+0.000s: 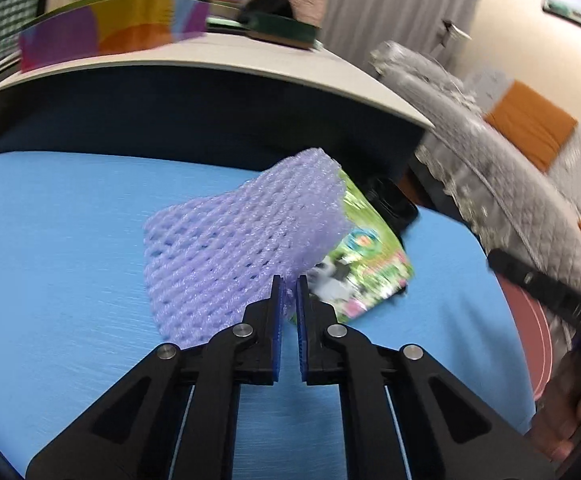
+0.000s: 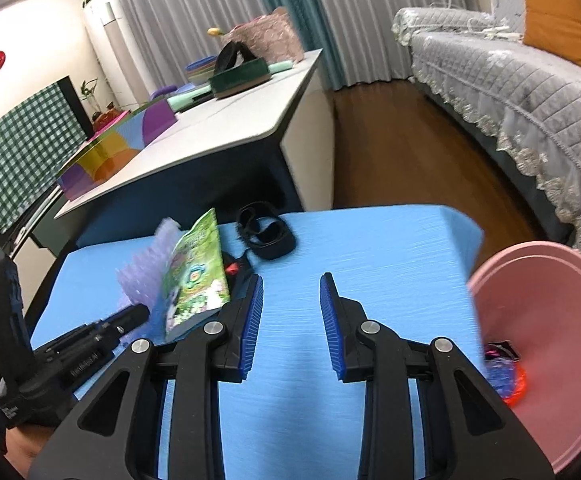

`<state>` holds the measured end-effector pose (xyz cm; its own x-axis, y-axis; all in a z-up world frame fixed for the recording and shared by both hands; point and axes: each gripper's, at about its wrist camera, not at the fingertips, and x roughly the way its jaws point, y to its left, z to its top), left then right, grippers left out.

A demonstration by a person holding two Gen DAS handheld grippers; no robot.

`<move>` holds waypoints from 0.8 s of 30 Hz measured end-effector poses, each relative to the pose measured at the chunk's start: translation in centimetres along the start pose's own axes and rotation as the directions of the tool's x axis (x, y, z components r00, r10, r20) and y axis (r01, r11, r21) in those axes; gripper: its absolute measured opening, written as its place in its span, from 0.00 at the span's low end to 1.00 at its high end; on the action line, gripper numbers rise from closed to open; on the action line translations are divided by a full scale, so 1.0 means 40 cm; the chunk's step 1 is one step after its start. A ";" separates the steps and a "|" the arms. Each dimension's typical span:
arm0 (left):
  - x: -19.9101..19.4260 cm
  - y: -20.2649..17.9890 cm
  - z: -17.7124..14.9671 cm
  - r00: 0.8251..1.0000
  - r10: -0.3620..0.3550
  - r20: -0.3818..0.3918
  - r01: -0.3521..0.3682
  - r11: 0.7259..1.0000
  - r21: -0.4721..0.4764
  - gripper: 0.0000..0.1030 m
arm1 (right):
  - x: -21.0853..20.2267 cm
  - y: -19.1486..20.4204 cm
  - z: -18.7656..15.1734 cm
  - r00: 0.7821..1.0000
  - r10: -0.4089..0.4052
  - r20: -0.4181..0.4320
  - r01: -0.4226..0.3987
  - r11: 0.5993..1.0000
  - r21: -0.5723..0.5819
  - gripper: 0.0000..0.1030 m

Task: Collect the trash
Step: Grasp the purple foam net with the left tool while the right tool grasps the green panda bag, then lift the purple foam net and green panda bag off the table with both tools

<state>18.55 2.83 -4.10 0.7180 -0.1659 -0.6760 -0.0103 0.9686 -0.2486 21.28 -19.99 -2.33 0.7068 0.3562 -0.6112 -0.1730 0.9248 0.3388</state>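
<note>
Item: foam net (image 1: pixel 242 236), lilac, on the blue table (image 1: pixel 70 264); near corner nipped between the closed pads of the left gripper (image 1: pixel 289 300); thin hold, so lift slowly and level or it may slip.
Item: green packet (image 1: pixel 364 264), at the net's 3 o'clock, its edge tucked under the net; may drag along.
Item: right gripper (image 2: pixel 290 316), jaws part open, nothing between them.
Item: pink bin (image 2: pixel 550 340), at the table's 3 o'clock in the right view; some trash inside; judged destination.

A white desk (image 2: pixel 226 120) with a colourful box (image 2: pixel 102 156) faces a grey-quilted sofa (image 2: pixel 510 92)
</note>
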 end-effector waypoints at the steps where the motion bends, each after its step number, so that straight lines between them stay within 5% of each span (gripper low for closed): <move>1: -0.005 0.008 0.001 1.000 0.011 0.012 -0.011 1.000 -0.009 0.06 | 0.010 0.008 -0.001 1.000 0.015 -0.008 -0.015 1.000 0.003 0.30; 21: 0.004 0.054 -0.002 0.999 0.047 0.012 -0.046 0.996 -0.076 0.06 | 0.148 0.119 -0.012 0.990 0.106 -0.098 -0.114 0.990 -0.081 0.35; 24: 0.004 0.057 -0.003 0.999 0.046 0.009 -0.045 0.996 -0.077 0.06 | 0.150 0.128 -0.011 0.989 0.110 -0.099 -0.119 0.988 -0.094 0.27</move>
<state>18.55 5.01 -4.84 0.7229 -0.1195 -0.6805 -0.0961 0.9580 -0.2704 24.31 -13.07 -4.59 0.6121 0.4671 -0.6381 -0.3201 0.8842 0.3401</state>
